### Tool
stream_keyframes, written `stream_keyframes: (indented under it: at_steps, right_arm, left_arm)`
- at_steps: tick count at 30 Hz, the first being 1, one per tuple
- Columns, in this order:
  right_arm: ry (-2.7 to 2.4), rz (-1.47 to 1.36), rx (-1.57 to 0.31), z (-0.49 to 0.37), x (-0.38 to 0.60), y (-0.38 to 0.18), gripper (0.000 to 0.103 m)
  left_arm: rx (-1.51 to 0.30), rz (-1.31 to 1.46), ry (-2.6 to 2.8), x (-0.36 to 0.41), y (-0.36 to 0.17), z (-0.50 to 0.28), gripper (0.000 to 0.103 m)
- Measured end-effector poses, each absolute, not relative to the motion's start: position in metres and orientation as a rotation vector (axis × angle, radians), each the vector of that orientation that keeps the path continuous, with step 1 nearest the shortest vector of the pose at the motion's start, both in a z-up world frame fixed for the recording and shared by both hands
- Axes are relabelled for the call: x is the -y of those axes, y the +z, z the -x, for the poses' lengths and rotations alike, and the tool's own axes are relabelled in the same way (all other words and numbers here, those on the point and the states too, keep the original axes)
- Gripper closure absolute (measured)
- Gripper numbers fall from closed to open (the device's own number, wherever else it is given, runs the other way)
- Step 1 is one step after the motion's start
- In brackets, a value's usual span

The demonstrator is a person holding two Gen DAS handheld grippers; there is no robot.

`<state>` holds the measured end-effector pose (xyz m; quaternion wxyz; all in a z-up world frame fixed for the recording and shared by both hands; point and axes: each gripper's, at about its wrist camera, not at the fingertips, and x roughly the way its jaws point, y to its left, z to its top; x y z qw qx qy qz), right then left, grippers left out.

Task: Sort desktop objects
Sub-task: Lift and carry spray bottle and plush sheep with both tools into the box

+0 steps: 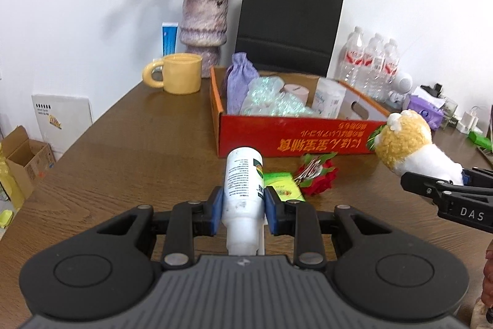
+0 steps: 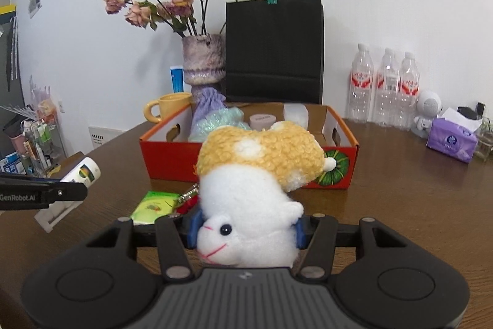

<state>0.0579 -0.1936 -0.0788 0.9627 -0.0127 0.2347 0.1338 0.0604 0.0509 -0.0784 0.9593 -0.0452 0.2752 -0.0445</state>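
My left gripper [image 1: 242,205] is shut on a white bottle [image 1: 243,190] with a printed label, held above the wooden table [image 1: 138,150]. The bottle also shows at the left of the right wrist view [image 2: 81,173]. My right gripper [image 2: 246,232] is shut on a white and yellow plush toy [image 2: 255,174], held upside down; it also shows in the left wrist view [image 1: 409,144]. A red cardboard box [image 1: 295,137] stands ahead of both and holds a purple pouch [image 1: 238,82], bubble wrap [image 1: 271,100] and other items. A green packet [image 1: 282,185] and a red flower clip [image 1: 317,174] lie before the box.
A yellow mug [image 1: 178,73], a vase of dried roses [image 1: 205,17] and a black paper bag [image 1: 289,20] stand behind the box. Water bottles [image 2: 385,88], a small white figure [image 2: 426,110] and a purple tissue pack [image 2: 451,142] line the right back.
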Motion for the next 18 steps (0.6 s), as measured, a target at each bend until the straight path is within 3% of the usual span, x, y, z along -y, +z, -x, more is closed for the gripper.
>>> stream_keyframes:
  at_steps: [18]
  right_arm:
    - [0.237, 0.050, -0.356, -0.055, 0.198, -0.027, 0.051]
  left_arm:
    - [-0.430, 0.097, -0.144, -0.044, -0.026, -0.061, 0.075]
